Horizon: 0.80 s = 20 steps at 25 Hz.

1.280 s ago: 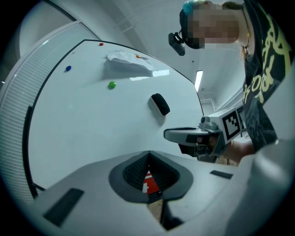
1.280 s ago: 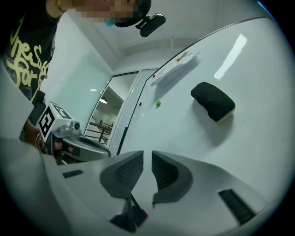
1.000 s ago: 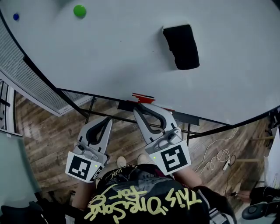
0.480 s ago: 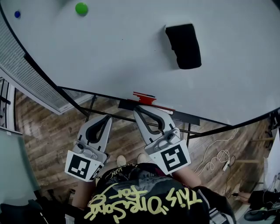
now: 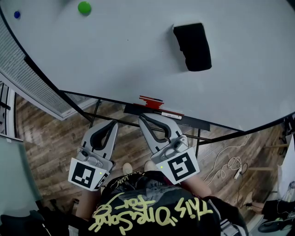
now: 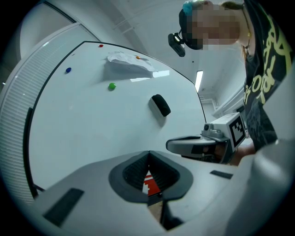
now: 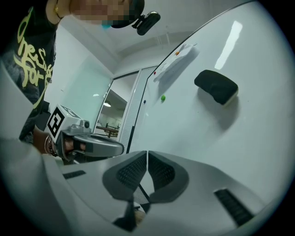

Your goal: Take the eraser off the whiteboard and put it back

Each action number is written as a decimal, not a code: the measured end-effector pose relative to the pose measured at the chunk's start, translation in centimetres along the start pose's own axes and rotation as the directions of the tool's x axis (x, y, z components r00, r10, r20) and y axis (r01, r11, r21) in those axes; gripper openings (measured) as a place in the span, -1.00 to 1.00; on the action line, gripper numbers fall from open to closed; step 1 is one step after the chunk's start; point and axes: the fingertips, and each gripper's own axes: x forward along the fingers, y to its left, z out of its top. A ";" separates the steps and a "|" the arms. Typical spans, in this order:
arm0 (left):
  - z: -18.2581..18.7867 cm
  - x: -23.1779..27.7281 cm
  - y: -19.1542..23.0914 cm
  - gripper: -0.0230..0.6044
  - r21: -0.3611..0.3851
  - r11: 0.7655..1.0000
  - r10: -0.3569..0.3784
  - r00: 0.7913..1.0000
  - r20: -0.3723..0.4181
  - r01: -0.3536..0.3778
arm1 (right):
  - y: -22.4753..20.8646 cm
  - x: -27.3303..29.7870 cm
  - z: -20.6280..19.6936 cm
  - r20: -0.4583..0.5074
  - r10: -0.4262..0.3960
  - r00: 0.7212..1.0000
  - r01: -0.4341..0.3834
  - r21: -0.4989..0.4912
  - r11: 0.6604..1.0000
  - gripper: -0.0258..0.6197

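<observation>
The black eraser [image 5: 192,46] clings to the whiteboard [image 5: 129,55], well above both grippers; it also shows as an eraser [image 6: 161,104] in the left gripper view and an eraser [image 7: 216,86] in the right gripper view. My left gripper [image 5: 113,123] is held low in front of the board, shut and empty. Beside it, my right gripper [image 5: 141,117] points at the marker tray [image 5: 184,120]. Its jaws are closing the last bit and meet with nothing between them. Neither gripper touches the eraser.
A red marker [image 5: 151,100] lies on the tray under the board. A green magnet [image 5: 84,7] and a blue magnet [image 5: 17,14] sit at the board's upper left, and a sheet of paper [image 6: 129,62] hangs near its top. Cables [image 5: 230,166] lie on the wood floor.
The right gripper's jaws have drawn together and it has edged slightly left. The left gripper and the eraser have stayed put.
</observation>
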 end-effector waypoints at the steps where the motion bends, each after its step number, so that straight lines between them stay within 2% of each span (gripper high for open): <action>1: 0.0 0.0 -0.1 -0.91 -0.002 1.000 0.000 1.000 -0.001 0.000 | 0.0 0.0 -0.1 -0.003 0.002 1.000 -0.002 0.000 1.000 -0.88; 4: -0.1 0.1 -0.2 -0.90 -0.024 1.000 0.003 1.000 -0.003 -0.003 | 0.1 0.0 -0.4 -0.010 0.001 1.000 -0.001 0.001 1.000 -0.88; 8: -0.1 0.3 -0.1 -0.91 -0.003 1.000 -0.006 1.000 0.001 0.006 | -0.1 0.0 -0.8 -0.019 0.001 1.000 -0.001 0.011 1.000 -0.89; 20: -0.1 0.1 0.2 -0.90 -0.006 1.000 -0.001 1.000 0.003 0.001 | 0.0 0.4 -0.8 -0.020 -0.019 1.000 0.019 -0.007 1.000 -0.89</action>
